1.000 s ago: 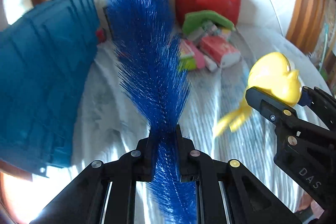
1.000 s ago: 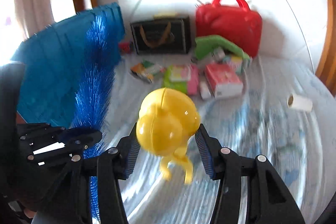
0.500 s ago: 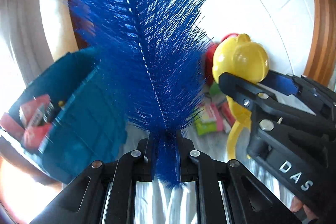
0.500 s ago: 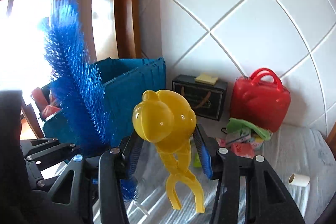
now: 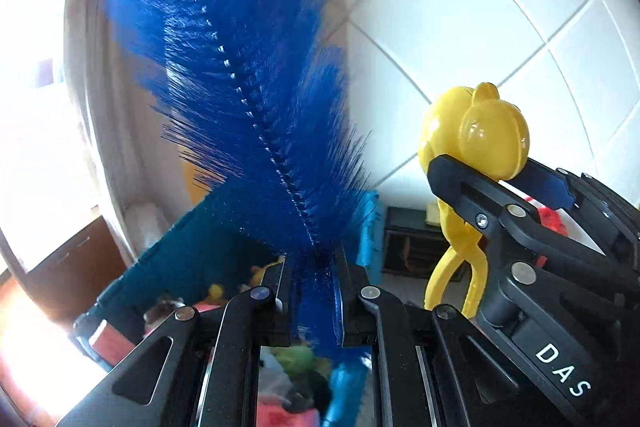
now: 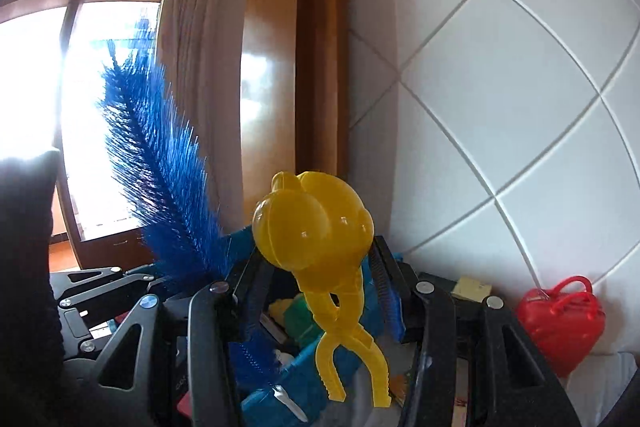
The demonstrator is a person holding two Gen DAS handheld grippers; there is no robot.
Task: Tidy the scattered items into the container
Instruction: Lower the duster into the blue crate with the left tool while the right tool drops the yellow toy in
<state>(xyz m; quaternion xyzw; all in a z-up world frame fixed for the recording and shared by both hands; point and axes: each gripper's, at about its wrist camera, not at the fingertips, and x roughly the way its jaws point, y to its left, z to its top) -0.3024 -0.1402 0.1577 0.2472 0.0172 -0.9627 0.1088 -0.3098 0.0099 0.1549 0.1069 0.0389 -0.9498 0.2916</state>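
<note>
1. While both grippers hang above the blue bin [image 5: 192, 259], the tidying looks well under way but unfinished, since each one carries an item not yet dropped in.
2. The left gripper [image 5: 314, 291] has its jaws shut tight on the stem of the blue bristle brush [image 5: 240, 87], whose plume stands up and tilts away above the bin.
3. The right gripper [image 6: 316, 275] has its jaws clamped on the round head of the yellow snowball tongs [image 6: 316, 231]; the two handles dangle down toward the bin's near edge.
4. Inside the bin, several items already lie in a jumble: something yellow, something green, and pink or red packets, too blurred to name.
5. Beyond the bin, against the tiled wall, a dark box [image 5: 416, 247] and a red heart-shaped case [image 6: 560, 319] sit outside it; whether they count as scattered items I cannot tell.
6. What is left, by my reading: lower both items over the bin's opening, release them, and then check the surface beside the bin for anything else.
</note>
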